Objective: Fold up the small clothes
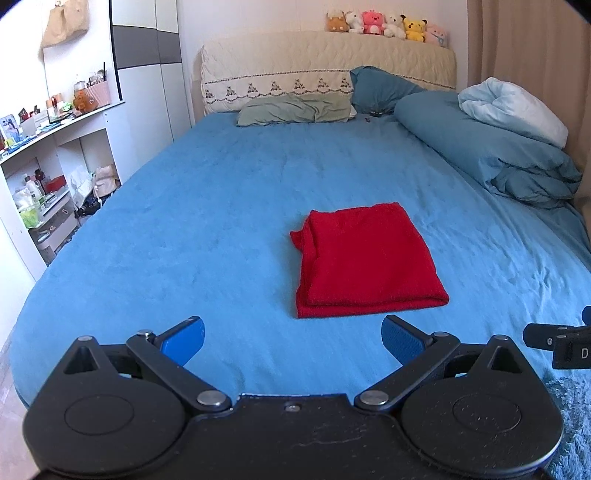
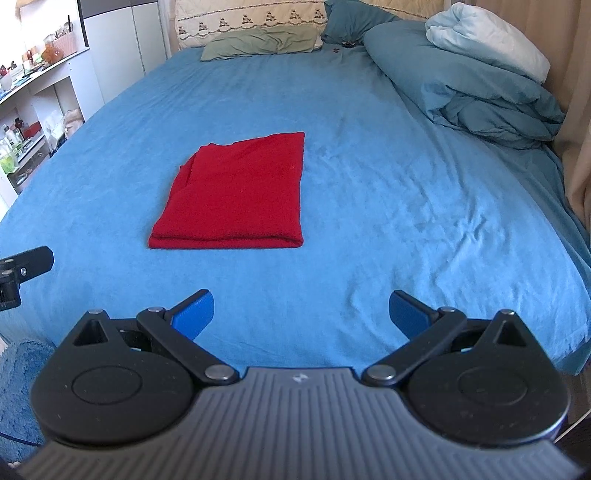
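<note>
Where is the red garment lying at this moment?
The folded red garment lies flat on the blue bed sheet, near the foot of the bed. It sits right of centre in the left wrist view and left of centre in the right wrist view, ahead of both open hand-held grippers.

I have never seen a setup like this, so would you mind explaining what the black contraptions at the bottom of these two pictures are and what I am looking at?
Those are two hand-held grippers, not a robot arm: a person carries one in each hand. Each has a fisheye camera looking forward along its two blue-padded fingers, which is why the room looks curved.

One picture comes from the left gripper, the other from the right gripper. Each camera also catches a bit of the other gripper at its frame edge.

Both look across a bed with a blue bedsheet. On it lies a red knitted garment, folded into a rectangle, seen again from the right wrist. Further back are a grey-green pillow, a rolled blue duvet and a row of plush toys on the headboard.

Both grippers are open and hold nothing; neither touches the garment.
</note>
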A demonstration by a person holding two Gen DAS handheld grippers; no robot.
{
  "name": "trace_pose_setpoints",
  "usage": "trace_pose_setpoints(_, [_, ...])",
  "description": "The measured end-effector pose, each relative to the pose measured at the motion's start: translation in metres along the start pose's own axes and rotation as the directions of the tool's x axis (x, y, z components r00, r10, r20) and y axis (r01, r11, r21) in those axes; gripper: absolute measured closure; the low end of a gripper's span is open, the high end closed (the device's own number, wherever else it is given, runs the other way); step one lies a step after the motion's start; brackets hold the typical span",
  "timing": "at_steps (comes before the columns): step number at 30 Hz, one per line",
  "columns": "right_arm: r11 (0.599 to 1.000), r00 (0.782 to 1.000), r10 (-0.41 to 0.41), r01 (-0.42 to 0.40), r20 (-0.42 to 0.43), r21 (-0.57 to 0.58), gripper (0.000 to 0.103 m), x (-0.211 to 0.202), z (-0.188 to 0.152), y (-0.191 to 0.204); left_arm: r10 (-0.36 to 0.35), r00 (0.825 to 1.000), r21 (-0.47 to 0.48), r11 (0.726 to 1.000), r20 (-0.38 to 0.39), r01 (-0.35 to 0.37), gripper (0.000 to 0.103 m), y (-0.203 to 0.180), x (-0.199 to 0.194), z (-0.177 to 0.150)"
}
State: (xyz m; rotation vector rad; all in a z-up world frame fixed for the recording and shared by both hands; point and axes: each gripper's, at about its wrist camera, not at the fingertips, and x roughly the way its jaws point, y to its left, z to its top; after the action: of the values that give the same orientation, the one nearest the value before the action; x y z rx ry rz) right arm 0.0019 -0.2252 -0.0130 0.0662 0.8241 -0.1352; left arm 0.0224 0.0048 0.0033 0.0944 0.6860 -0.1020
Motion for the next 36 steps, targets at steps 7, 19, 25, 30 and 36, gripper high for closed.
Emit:
trace_pose_setpoints(7, [1.000, 1.000, -0.002, 0.002, 0.005, -0.002, 0.000, -0.0025, 0.0009, -0.0005, 0.010, 1.000, 0.005, 1.000, 0.020, -0.010, 0.000, 0.0008, -0.0048, 0.0023])
trace_pose_setpoints(19, [1.000, 1.000, -0.012, 0.012, 0.014, -0.008, 0.000, -0.0073, 0.0029, 0.0003, 0.011, 1.000, 0.012, 1.000, 0.028, -0.011, 0.000, 0.0055, -0.0060, 0.0056])
trace_pose_setpoints(25, [1.000, 1.000, -0.013, 0.013, 0.017, -0.008, 0.000, -0.0083, 0.0040, -0.0014, 0.010, 1.000, 0.010, 1.000, 0.029, -0.010, 0.000, 0.0066, -0.0062, 0.0061])
trace_pose_setpoints(30, [1.000, 1.000, -0.012, 0.012, 0.016, -0.007, 0.000, -0.0079, 0.0039, -0.0013, 0.013, 1.000, 0.010, 1.000, 0.028, -0.013, 0.000, 0.0068, -0.0069, 0.0068])
trace_pose_setpoints(36, [1.000, 1.000, -0.013, 0.013, 0.016, -0.007, 0.000, -0.0086, 0.0042, -0.0011, 0.012, 1.000, 0.012, 1.000, 0.027, -0.013, 0.000, 0.0064, -0.0071, 0.0068])
